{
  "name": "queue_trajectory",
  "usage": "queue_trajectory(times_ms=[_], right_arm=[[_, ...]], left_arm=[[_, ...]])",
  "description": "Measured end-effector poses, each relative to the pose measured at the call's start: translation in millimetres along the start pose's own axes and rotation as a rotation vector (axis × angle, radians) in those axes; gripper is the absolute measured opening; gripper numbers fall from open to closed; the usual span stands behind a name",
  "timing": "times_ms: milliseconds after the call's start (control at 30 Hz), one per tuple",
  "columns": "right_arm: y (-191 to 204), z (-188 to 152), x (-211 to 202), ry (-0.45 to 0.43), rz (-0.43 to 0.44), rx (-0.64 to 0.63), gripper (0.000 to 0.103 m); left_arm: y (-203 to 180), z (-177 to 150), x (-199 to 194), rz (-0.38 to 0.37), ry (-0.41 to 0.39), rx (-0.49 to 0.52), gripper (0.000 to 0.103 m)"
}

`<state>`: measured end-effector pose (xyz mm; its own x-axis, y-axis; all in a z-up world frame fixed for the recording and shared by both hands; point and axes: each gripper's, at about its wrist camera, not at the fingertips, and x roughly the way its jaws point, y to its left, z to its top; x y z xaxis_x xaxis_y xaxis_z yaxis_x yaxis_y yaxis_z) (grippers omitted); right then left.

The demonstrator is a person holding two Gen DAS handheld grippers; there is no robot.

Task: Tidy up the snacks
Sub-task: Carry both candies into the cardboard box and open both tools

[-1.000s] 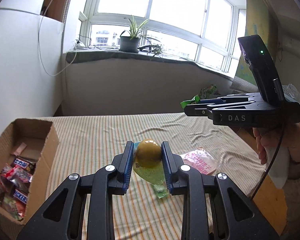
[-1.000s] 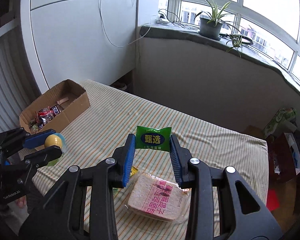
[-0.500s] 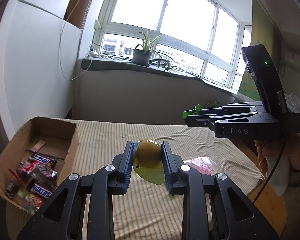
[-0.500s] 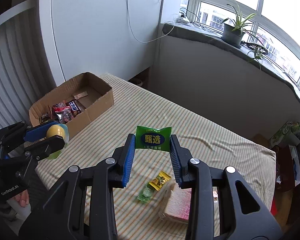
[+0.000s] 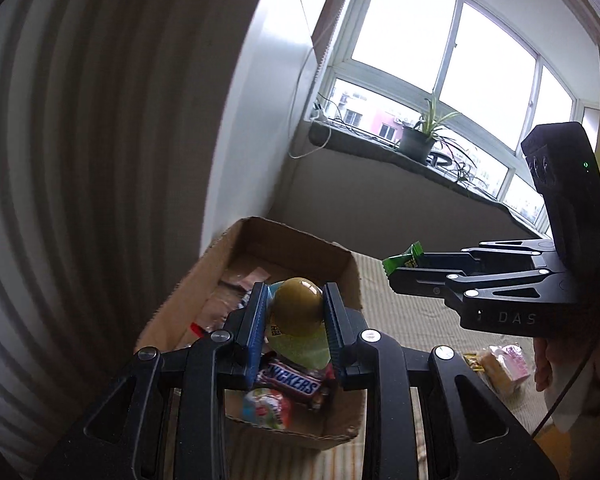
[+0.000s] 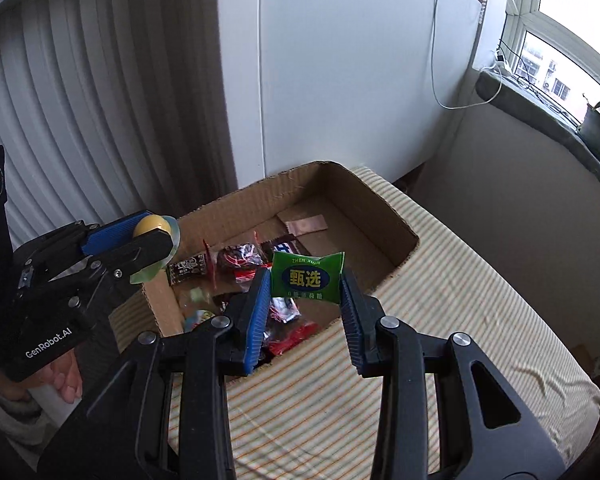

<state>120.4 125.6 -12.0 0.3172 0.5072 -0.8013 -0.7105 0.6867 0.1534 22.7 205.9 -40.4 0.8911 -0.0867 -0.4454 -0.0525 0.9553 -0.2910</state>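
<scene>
My left gripper [image 5: 296,312] is shut on a yellow-green ball-shaped candy pack [image 5: 298,310], held over the near end of the open cardboard box [image 5: 352,276]. In the right wrist view that left gripper [image 6: 156,240] hangs at the box's left side with the candy pack [image 6: 152,224] in it. My right gripper [image 6: 306,284] is shut on a small green sachet [image 6: 306,276] above the box [image 6: 396,220], near its front wall. The left wrist view shows the right gripper [image 5: 400,266] to the right of the box, with the green sachet [image 5: 402,258] at its tip. Several wrapped snacks [image 6: 240,260] lie inside the box, among them a Snickers bar [image 5: 294,376].
The box stands at the corner of a striped cloth-covered table [image 6: 440,300], next to a white panel [image 6: 340,80] and ribbed wall. A pink wrapped bread pack [image 5: 504,364] and a small yellow sweet [image 5: 472,362] lie on the table to the right. A hand [image 6: 66,384] holds the left gripper.
Both grippers have swung left across the table, from over its middle to over the cardboard box, each keeping its snack. The bread pack has dropped out of the right wrist view.
</scene>
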Motion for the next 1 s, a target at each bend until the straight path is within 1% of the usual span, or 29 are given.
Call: queue_trajectory(times_ms=[100, 333, 467, 500, 567, 600, 633, 667, 700, 733, 767, 833, 1000], right_arm=[[7, 4, 3, 0.001, 0.007, -0.014, 0.036], [4, 13, 7, 0.0, 0.003, -0.02, 0.036], [1, 17, 18, 0.008, 0.017, -0.022, 0.036], [1, 17, 22, 0.016, 0.022, -0.022, 0.037], [3, 17, 34, 0.042, 0.035, -0.028, 0.048], [3, 15, 37, 0.039, 0.028, -0.027, 0.06], [2, 14, 39, 0.035, 0.028, -0.021, 0.063], [1, 12, 41, 0.035, 0.032, -0.015, 0.063], [0, 10, 42, 0.036, 0.032, -0.009, 0.063], [-1, 9, 42, 0.036, 0.029, -0.005, 0.063], [-3, 8, 41, 0.038, 0.027, 0.0, 0.063], [-5, 7, 39, 0.04, 0.02, 0.001, 0.063], [-3, 9, 27, 0.02, 0.013, -0.004, 0.063]], left_arm=[[11, 3, -1, 0.016, -0.007, -0.015, 0.026], [10, -1, 6, -0.003, 0.003, -0.013, 0.026], [13, -4, 11, -0.006, 0.018, -0.015, 0.026], [15, -4, 12, -0.005, 0.022, -0.016, 0.026], [17, -7, 16, -0.005, 0.035, -0.016, 0.027], [18, -8, 19, 0.001, 0.044, -0.016, 0.028], [18, -9, 20, 0.015, 0.051, -0.016, 0.029], [19, -11, 23, 0.034, 0.059, -0.019, 0.04], [20, -12, 24, 0.051, 0.062, -0.025, 0.063], [22, -13, 24, 0.059, 0.054, -0.035, 0.07], [23, -15, 23, 0.057, 0.047, -0.041, 0.071], [24, -16, 23, 0.051, 0.058, -0.043, 0.071], [21, -14, 16, 0.047, 0.045, -0.047, 0.071]])
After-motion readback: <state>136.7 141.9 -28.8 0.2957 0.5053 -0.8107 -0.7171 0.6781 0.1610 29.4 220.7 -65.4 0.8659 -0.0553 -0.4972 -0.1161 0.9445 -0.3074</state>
